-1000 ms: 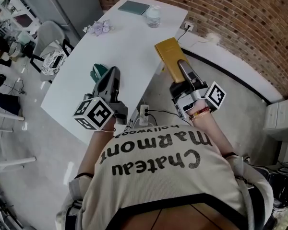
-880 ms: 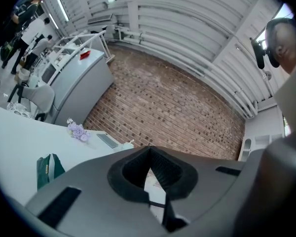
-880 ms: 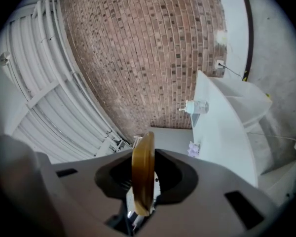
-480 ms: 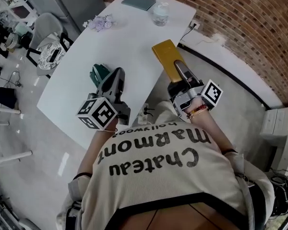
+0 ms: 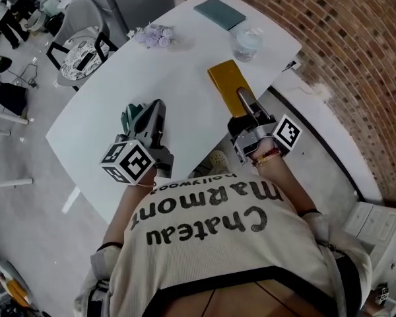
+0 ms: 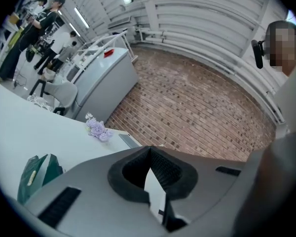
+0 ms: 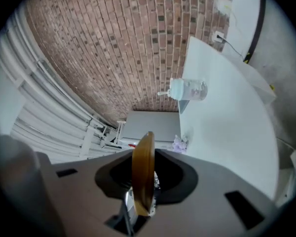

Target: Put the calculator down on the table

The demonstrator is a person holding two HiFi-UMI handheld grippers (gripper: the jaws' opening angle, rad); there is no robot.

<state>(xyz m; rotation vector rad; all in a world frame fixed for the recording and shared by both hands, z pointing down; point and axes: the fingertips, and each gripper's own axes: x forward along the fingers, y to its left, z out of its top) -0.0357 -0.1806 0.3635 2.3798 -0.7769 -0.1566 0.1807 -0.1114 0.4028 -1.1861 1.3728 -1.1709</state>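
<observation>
The calculator [image 5: 227, 83], a flat golden-yellow slab, sticks out forward from my right gripper [image 5: 242, 102], whose jaws are shut on its near end. It hangs over the right part of the white table [image 5: 178, 68]; whether it touches the top I cannot tell. In the right gripper view the calculator [image 7: 143, 164] shows edge-on, pinched in my right gripper [image 7: 143, 184]. My left gripper [image 5: 159, 107] hovers over the table's near left side, shut with nothing in it. Its jaws meet at the tips in the left gripper view, where my left gripper [image 6: 149, 152] points across the table.
A green object [image 5: 133, 115] lies on the table just left of the left gripper. Farther back are a clear plastic jar [image 5: 246, 42], a teal notebook [image 5: 219, 13] and purple flowers [image 5: 153, 35]. A chair [image 5: 81, 50] stands at the table's left; a brick wall runs behind.
Both grippers have moved forward and lower over the table. The calculator, earlier near the table's right edge, now hangs farther in over the tabletop, still gripped.
</observation>
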